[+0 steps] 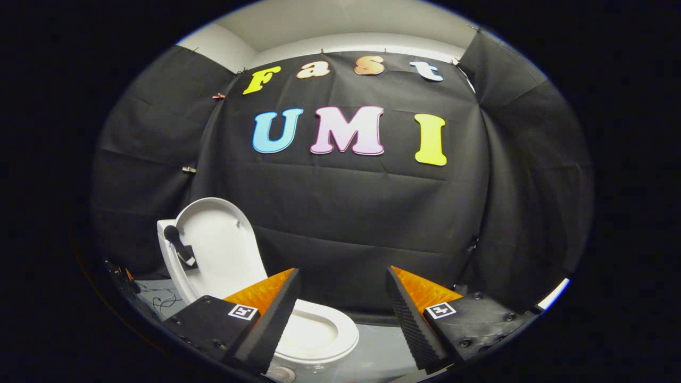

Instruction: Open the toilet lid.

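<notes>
A white toilet stands low, ahead of my left finger. Its lid (218,250) is raised upright and leans back against the tank. A short dark handle (178,246) sticks out from the lid's left edge. The white seat ring (332,340) lies flat over the bowl, partly hidden behind my left finger (266,319). My gripper (343,279) is open, its fingers wide apart with nothing between them. It hangs above and to the right of the seat, clear of the lid.
Black cloth walls close off the booth behind and on both sides of the toilet. A pale floor (380,354) shows below, between the fingers. Some thin cables (165,300) lie on the floor left of the toilet.
</notes>
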### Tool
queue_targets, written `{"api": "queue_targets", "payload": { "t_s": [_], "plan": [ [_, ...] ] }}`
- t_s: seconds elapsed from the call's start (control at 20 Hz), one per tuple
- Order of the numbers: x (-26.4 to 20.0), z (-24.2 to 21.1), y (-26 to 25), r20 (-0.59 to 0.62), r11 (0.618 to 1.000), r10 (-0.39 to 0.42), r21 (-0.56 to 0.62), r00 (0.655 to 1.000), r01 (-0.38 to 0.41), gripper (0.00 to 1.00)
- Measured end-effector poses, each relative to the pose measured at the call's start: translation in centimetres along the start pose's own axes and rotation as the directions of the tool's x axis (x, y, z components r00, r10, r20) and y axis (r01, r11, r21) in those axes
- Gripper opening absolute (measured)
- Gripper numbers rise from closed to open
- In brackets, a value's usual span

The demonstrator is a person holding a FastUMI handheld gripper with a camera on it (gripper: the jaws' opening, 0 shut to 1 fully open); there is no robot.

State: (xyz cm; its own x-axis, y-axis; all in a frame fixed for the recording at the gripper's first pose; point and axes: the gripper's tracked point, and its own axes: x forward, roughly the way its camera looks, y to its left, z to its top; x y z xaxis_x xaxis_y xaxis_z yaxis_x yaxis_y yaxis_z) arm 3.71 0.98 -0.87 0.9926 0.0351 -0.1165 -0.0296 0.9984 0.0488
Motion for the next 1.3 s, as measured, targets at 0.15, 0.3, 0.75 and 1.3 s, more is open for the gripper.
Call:
{"api": "queue_targets", "payload": {
  "t_s": [0.15,0.3,0.75,1.3],
  "plan": [
    [-0.05,0.11,-1.16,0.016,0.999,-0.043,0.009,0.999,0.043,0.98],
    [-0.17,-0.04,-1.30,0.016,0.998,-0.056,0.020,0.998,0.055,0.98],
    [-0.37,-0.62,-0.92,0.011,0.998,-0.047,0.028,0.999,0.047,0.98],
    [-0.35,-0.39,-1.36,0.023,0.997,-0.050,0.054,0.999,0.049,0.98]
  ]
}}
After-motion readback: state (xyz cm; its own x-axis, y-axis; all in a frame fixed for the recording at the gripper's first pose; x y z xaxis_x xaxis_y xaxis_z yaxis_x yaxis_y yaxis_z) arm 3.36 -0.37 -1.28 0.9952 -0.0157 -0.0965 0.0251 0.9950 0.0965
